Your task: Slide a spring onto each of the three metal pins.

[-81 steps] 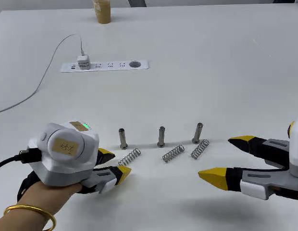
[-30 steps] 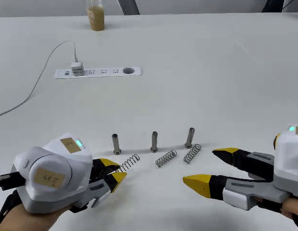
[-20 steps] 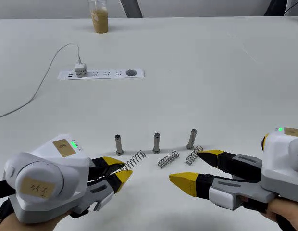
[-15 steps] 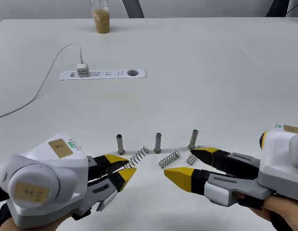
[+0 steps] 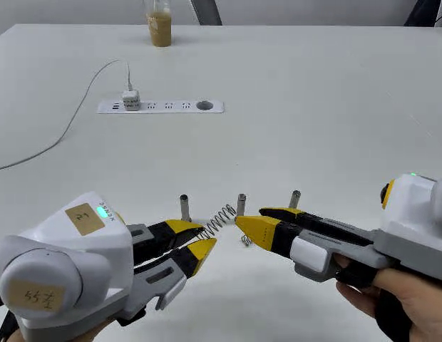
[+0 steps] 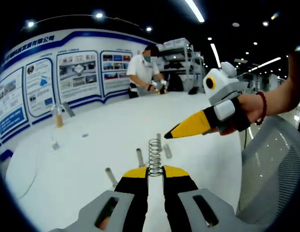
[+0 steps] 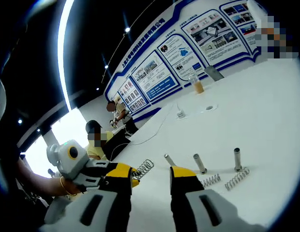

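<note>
The left tool (image 5: 204, 236) pinches one spring (image 5: 221, 218) by its lower end, clear of the tabletop (image 5: 314, 107) and slanting toward 1 o'clock. The left pin (image 5: 184, 206) stands at the tool's 11 o'clock. The right tool (image 5: 251, 216), jaws spread, sits just beside the spring's free end. Two loose springs (image 7: 211, 180) lie by the middle pin (image 5: 242, 204) and right pin (image 5: 295, 199). I judge this the first spring's fitting. Next, line its bore over a pin's top and lower it.
</note>
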`<state>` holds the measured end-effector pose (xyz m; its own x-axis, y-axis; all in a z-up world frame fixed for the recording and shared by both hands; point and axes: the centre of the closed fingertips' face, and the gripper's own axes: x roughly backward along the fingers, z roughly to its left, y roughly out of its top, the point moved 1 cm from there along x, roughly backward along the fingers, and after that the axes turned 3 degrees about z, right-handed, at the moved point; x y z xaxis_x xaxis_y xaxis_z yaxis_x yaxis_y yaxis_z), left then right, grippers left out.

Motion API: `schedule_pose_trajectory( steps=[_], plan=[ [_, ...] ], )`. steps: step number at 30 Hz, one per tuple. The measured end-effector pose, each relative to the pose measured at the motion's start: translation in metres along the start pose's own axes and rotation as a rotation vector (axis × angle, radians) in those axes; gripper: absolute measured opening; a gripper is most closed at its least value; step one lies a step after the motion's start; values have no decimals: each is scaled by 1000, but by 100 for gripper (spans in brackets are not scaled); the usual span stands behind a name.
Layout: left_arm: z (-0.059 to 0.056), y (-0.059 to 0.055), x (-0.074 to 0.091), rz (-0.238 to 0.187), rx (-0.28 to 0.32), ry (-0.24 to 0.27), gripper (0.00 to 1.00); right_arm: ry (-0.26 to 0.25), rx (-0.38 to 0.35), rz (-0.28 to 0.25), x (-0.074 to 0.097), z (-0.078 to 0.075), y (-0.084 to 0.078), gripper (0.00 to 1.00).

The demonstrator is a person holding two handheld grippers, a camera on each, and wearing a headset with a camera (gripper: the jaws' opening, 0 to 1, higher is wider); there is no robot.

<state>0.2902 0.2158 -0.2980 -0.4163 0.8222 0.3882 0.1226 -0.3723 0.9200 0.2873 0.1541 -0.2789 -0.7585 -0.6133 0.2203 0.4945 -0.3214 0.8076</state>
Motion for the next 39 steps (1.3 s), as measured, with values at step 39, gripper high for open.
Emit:
schedule_pose_trajectory(
  steps=[39],
  plan=[
    [-7,13,5,-85,81,-15,11,105,-154,-40,-24,27,9,11]
  ],
)
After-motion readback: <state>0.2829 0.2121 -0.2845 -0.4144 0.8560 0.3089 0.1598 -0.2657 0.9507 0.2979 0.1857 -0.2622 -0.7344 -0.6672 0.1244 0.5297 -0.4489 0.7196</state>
